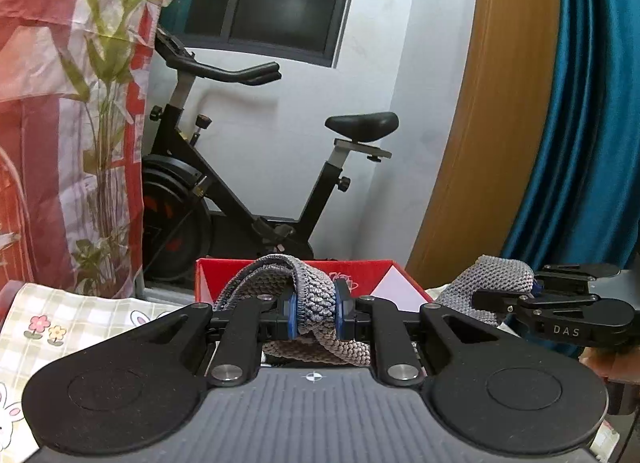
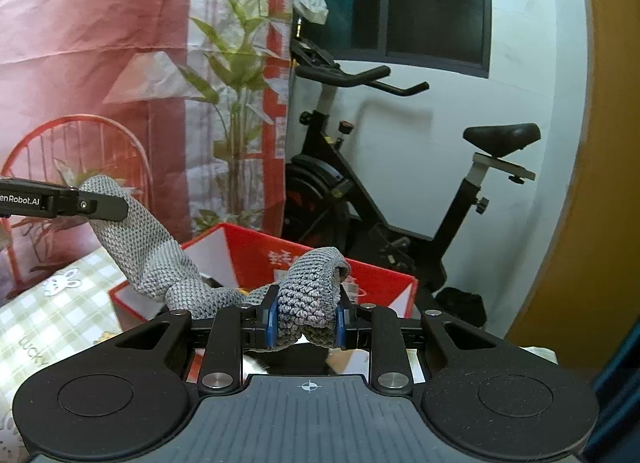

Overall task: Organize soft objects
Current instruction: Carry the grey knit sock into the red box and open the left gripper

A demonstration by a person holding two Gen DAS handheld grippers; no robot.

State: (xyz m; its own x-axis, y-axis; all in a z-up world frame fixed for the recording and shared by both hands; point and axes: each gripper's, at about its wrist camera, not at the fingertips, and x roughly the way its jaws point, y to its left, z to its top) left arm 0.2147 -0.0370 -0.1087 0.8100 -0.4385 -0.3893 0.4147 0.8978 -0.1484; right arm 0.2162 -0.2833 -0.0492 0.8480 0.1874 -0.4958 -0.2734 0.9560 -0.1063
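A grey knitted cloth (image 1: 308, 291) is held between both grippers above a red box (image 1: 360, 275). My left gripper (image 1: 316, 309) is shut on one end of the cloth. My right gripper (image 2: 306, 321) is shut on the other end (image 2: 308, 299). In the left wrist view the right gripper (image 1: 532, 289) shows at the right, clamping the cloth's far end (image 1: 492, 279). In the right wrist view the left gripper (image 2: 84, 205) shows at the left, with the cloth (image 2: 136, 247) sagging from it toward the red box (image 2: 256, 255).
A table with a checked bunny-print cloth (image 1: 80, 323) holds the box. A black exercise bike (image 1: 256, 191) stands behind, against a white wall. A red floral curtain (image 1: 60, 103) hangs at the left, a blue curtain (image 1: 592, 103) at the right. A red wire chair (image 2: 72, 151) is at the left.
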